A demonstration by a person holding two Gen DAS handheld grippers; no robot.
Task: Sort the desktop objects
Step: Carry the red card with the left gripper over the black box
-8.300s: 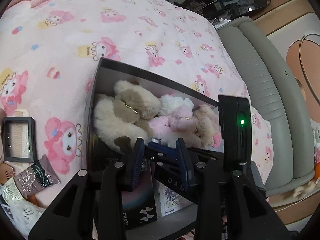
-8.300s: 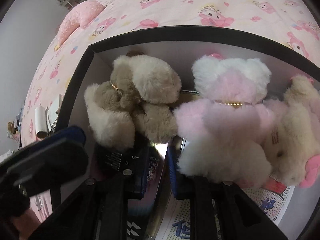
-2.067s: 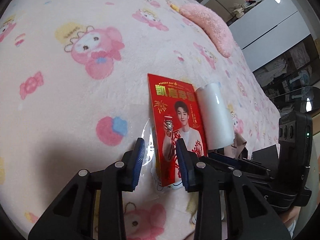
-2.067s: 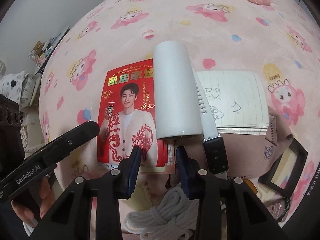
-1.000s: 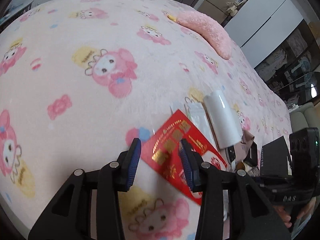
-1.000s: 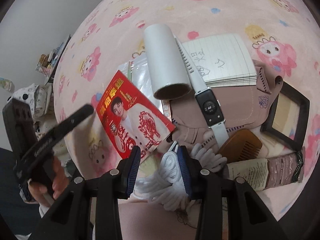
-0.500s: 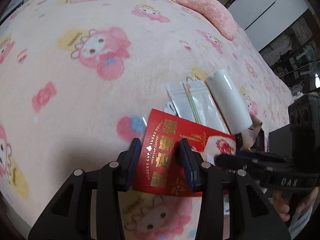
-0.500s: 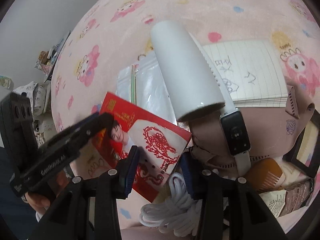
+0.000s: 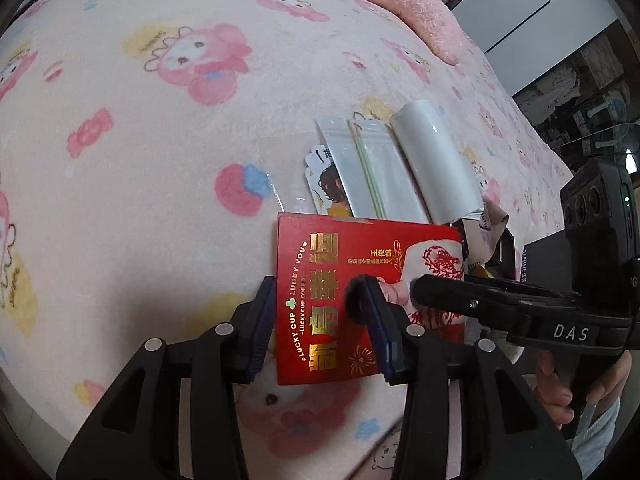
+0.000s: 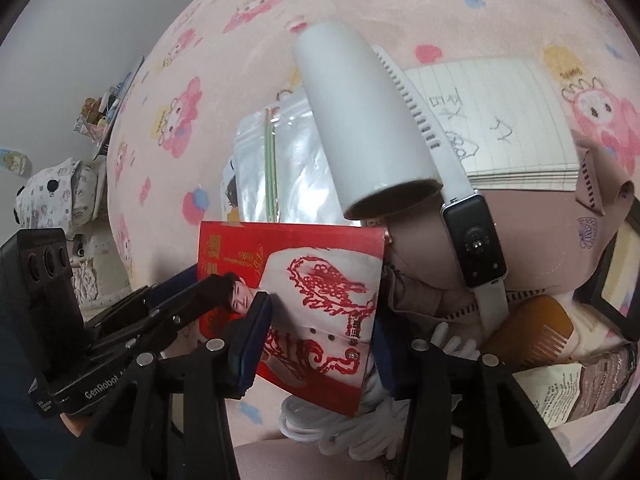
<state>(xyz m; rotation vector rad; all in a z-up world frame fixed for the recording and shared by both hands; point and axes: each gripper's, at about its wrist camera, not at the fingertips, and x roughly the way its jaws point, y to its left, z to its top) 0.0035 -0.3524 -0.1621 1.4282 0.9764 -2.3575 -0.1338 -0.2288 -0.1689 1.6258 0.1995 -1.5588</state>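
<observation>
1. The red card (image 9: 360,280), printed with gold letters and a person in a white and red jacket, is just in front of the near end of the white roll (image 9: 436,168), on the camera side.
2. The left gripper (image 9: 320,292) has its jaws apart, and they have just been opening. The card is between them: its left edge is at the left finger and the right finger crosses the printed face. I cannot tell if the pads press on it.
3. The right gripper (image 10: 320,320) also has its jaws apart, and they too have just been opening. The card is between them: its right edge is at the right finger and the left finger stands in front of its face. Here too I cannot tell if the pads press.
4. A clear bag (image 9: 372,168) with a thin green stick inside lies just beside the roll, on its left, and the card covers the bag's near end.
5. A smartwatch (image 10: 474,240) with a white band lies along the right side of the roll, touching it.
6. A lined notepad (image 10: 500,120) is to the right of the roll, beyond the watch band.
7. A wooden comb (image 10: 536,332) is near the roll's open end, lower right of it.
8. A white rope (image 10: 360,436) is in front of the roll, under the card's lower corner.
9. All rest on a pink blanket (image 9: 160,160).
</observation>
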